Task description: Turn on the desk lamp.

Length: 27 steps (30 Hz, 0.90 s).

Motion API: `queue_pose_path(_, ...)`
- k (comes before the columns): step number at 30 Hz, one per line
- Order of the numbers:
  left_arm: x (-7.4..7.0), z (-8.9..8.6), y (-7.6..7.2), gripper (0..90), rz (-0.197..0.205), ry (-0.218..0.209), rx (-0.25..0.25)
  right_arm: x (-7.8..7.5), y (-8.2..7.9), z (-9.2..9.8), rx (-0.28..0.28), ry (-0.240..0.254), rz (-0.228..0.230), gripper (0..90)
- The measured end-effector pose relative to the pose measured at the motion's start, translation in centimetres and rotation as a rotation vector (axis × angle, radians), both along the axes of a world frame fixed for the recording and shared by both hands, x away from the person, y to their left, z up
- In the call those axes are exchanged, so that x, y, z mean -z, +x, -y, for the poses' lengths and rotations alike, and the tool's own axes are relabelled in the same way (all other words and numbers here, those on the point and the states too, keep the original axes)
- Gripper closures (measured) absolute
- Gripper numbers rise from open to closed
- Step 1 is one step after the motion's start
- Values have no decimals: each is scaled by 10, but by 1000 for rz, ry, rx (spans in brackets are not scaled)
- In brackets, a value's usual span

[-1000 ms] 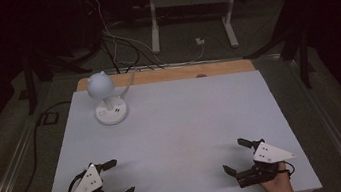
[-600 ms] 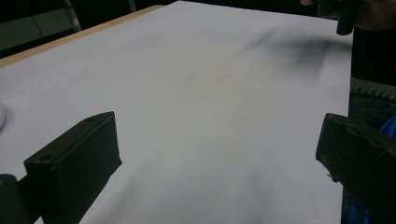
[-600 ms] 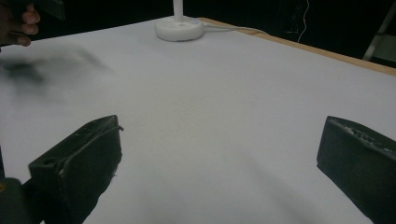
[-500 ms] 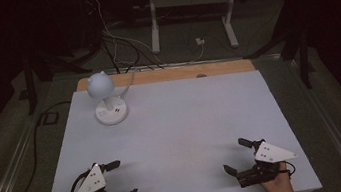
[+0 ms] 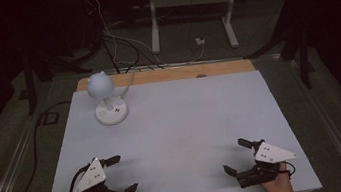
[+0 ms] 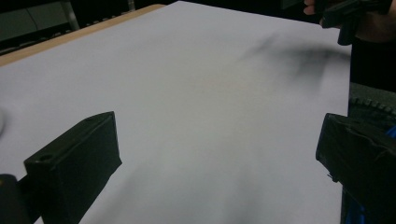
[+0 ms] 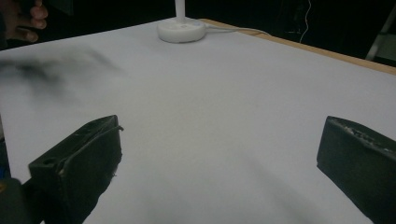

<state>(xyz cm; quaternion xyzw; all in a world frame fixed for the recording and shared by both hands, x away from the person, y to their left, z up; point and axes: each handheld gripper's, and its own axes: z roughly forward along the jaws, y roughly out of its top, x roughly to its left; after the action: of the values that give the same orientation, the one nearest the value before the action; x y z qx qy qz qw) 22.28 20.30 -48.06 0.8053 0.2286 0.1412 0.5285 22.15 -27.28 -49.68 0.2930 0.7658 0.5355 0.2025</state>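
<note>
Both hand-held grippers are resting near the bench's (image 5: pixel 172 126) front edge, the left hand-held gripper (image 5: pixel 119 175) and right hand-held gripper (image 5: pixel 236 156) gaping wide, gripping nothing. A lamp (image 5: pixel 106 99) is standing at the far left corner, well apart.

Matt white table (image 5: pixel 182 124), wooden far edge (image 5: pixel 165 74), glossy plastic lamp (image 5: pixel 105 97).

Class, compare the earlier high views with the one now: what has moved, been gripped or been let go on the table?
Nothing visibly changed: the left gripper and right gripper rest open and empty near the table's front edge, and the lamp stands at the far left, untouched.
</note>
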Motion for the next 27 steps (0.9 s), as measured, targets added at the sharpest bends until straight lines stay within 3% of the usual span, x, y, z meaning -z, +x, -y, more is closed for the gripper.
queue_pose_path(11, -13, -3, 16, 2, -4, 7, -27, 0, 0, 0, -2, 2, -11, 0)
queue_pose_path(19, -27, -5, 31, 3, 6, 15, -90, 0, 0, 0, -7, 5, -18, 0)
queue_pose_path(27, -32, -6, 42, 3, -3, 3, -158, 1, 0, 0, -8, 7, -21, 0)
